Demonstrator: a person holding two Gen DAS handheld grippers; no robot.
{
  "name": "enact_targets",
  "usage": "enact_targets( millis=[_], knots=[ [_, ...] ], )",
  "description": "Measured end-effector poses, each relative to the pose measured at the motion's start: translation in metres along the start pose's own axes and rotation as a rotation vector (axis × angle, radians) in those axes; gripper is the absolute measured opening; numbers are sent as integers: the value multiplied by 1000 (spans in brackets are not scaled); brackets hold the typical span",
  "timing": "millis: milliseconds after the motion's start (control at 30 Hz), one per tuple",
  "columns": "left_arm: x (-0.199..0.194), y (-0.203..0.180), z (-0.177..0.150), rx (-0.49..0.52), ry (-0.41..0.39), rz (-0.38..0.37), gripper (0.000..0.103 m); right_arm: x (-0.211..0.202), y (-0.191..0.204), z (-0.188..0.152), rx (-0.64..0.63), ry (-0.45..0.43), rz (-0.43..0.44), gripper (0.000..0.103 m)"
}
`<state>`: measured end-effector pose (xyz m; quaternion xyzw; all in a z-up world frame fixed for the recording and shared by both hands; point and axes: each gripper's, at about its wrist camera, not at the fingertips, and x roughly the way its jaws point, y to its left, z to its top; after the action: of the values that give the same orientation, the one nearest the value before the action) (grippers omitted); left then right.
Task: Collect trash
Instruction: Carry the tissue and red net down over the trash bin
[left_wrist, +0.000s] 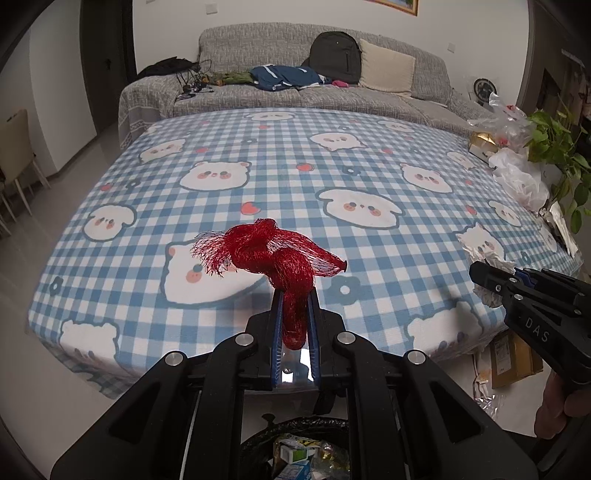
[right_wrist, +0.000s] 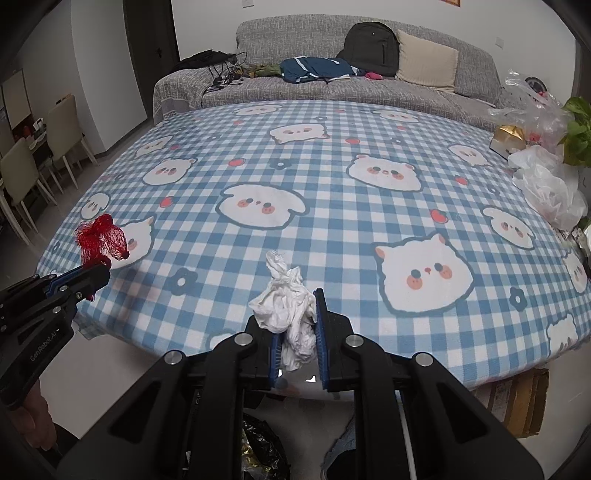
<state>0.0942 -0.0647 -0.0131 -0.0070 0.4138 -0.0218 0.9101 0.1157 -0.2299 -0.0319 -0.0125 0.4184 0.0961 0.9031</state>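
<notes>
A broad table draped in a blue-and-white checked cloth printed with cartoon animal faces (left_wrist: 258, 184) fills both wrist views, its centre bare, which suggests most of the litter has been taken off it. Behind it runs a grey fabric-covered sofa (left_wrist: 369, 99) carrying a black backpack, a cream cushion and loose clothes, none of it likely part of the job. On the cloth's far right edge sit crumpled clear and white plastic bags (left_wrist: 521, 177) beside a small gold-topped box, probably what is left to gather. Below the near edge, a black-lined rubbish bin (left_wrist: 295, 454) holding cartons and wrappers stands directly beneath the left gripper (left_wrist: 295, 295), placed close so each piece can simply be dropped in. That gripper is clamped on a knotted bunch of red plastic mesh netting (left_wrist: 273, 251), which stands up clear of the cloth, pinched by its lower tail between the blue pads. The right gripper (right_wrist: 295, 306), held by a hand at the table's near edge, is closed tight on a crumpled white paper tissue (right_wrist: 288, 310), also raised off the cloth. Both loads appear ready for release into the bin; the springy netting may cling to the pads.
</notes>
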Motion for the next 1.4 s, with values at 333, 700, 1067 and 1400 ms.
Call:
enact_targets(
  millis=[333, 700, 1067, 1400],
  knots=[
    [-15, 6, -37, -3, 14, -4, 11, -11, 10, -35, 13, 7, 10, 14],
    [-36, 19, -67, 4, 16, 7, 11, -24, 23, -61, 13, 11, 22, 14],
    [-54, 51, -121, -26, 42, 37, 11, -33, 55, -94, -11, 19, 53, 14],
    [-70, 65, -167, -60, 51, 27, 11, -39, 80, -138, -6, 52, 82, 14]
  ],
)
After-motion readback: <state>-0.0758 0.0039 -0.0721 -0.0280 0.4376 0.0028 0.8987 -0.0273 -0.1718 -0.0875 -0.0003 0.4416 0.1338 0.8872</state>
